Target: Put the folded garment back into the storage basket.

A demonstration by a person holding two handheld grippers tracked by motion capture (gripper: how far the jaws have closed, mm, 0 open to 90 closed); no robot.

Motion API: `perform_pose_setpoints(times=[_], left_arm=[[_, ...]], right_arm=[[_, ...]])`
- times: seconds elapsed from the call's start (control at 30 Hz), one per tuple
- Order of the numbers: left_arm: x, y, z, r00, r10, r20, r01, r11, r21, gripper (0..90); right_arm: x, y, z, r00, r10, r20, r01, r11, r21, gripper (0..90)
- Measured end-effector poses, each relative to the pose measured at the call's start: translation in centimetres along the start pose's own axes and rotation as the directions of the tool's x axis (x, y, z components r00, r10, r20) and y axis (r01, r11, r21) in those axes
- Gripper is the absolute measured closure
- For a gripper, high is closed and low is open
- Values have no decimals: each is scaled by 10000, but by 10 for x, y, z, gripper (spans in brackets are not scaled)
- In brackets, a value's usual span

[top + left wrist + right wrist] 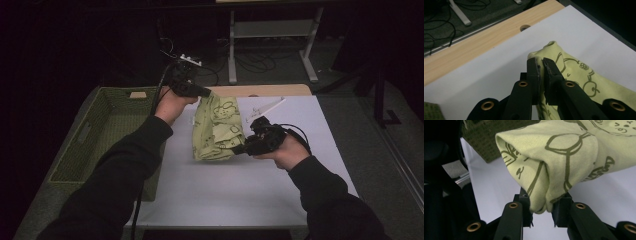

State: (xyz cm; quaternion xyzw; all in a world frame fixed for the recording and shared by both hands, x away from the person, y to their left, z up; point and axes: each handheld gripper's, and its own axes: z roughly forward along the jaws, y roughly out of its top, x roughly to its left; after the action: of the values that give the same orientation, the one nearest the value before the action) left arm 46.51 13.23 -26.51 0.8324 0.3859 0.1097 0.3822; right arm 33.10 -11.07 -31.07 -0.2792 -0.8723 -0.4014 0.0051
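Green cloth (218,129) between both grippers' fingers

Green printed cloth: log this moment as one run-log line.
left gripper: shut on cloth corner | right gripper: shut on folded edge | cloth: lifted over white sheet | basket: at left

Left gripper (206,92) raised at arm's length, jaws clamped, right gripper (239,149) lower, jaws clamped, both forearms extended

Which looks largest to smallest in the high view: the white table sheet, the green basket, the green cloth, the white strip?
1. White sheet
2. Green basket, though partly hidden by a sleeve
3. Green cloth, lifted nearer the camera, so its rank is less sure
4. White strip
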Motion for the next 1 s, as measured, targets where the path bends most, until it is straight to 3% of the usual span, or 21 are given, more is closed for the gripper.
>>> perform_pose_setpoints(times=[0.13,0.43,0.63,1.0], left_arm=[[7,4,-14,9999,117,-123,-118,9999,-94,831],[43,-4,-46,10000,-38,-73,36,9995,-320,831],[70,-14,-69,9991,-401,-168,391,9976,-569,830],[113,-38,-104,9931,-926,-723,879,9939,-663,831]], right_arm=[[4,16,4,9996,-233,-143,232,9997,-62,720],[14,52,23,9980,-441,-452,442,9990,-3,720],[22,79,40,9950,-718,-689,724,9974,53,720],[43,120,81,9862,-1254,-1081,1285,9915,221,720]])
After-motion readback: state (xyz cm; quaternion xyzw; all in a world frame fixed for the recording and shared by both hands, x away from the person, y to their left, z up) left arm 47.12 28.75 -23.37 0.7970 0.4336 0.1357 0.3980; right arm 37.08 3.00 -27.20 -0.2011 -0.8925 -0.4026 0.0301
